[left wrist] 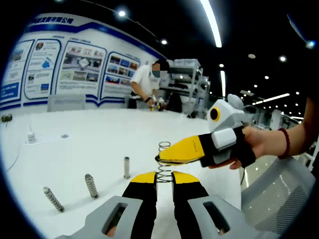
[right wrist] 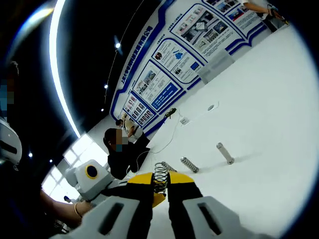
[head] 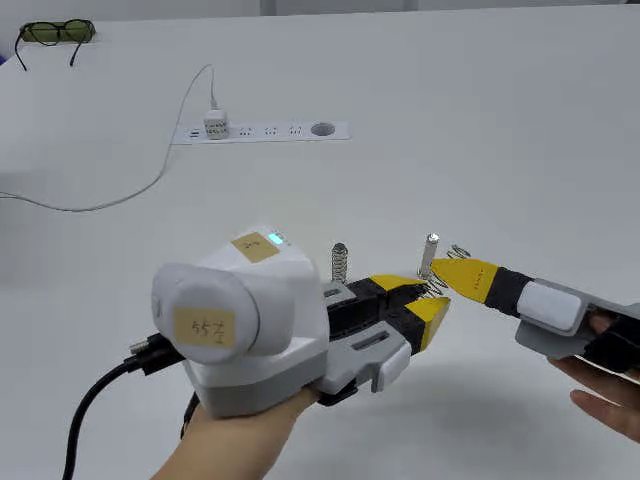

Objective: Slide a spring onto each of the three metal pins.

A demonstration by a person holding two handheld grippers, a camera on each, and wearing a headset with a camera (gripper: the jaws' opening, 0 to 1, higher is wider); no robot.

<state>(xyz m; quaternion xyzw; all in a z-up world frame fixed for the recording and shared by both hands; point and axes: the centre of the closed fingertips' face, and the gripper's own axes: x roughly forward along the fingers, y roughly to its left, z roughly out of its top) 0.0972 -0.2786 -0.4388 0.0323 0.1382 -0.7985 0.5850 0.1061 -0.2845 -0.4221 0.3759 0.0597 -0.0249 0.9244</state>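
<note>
One spring (left wrist: 163,168) hangs above the white table (head: 520,150), with both grippers on it. My left gripper (left wrist: 164,178) is shut on its lower end. My right gripper (right wrist: 159,181) is shut on it higher up, its yellow jaws reaching in from the right (left wrist: 168,154). In the head view the spring (head: 439,284) sits between the left gripper (head: 430,306) and the right gripper (head: 447,272), just in front of a bare metal pin (head: 430,255). Left of that bare pin (left wrist: 126,167) stand two pins with springs on them (left wrist: 90,185) (left wrist: 53,198); one (head: 339,262) shows beside the left gripper body.
A white power strip (head: 262,131) with a plugged-in charger and a cable (head: 150,180) lies at the back of the table. Green glasses (head: 55,32) rest at the far left corner. People stand beyond the table (left wrist: 144,84).
</note>
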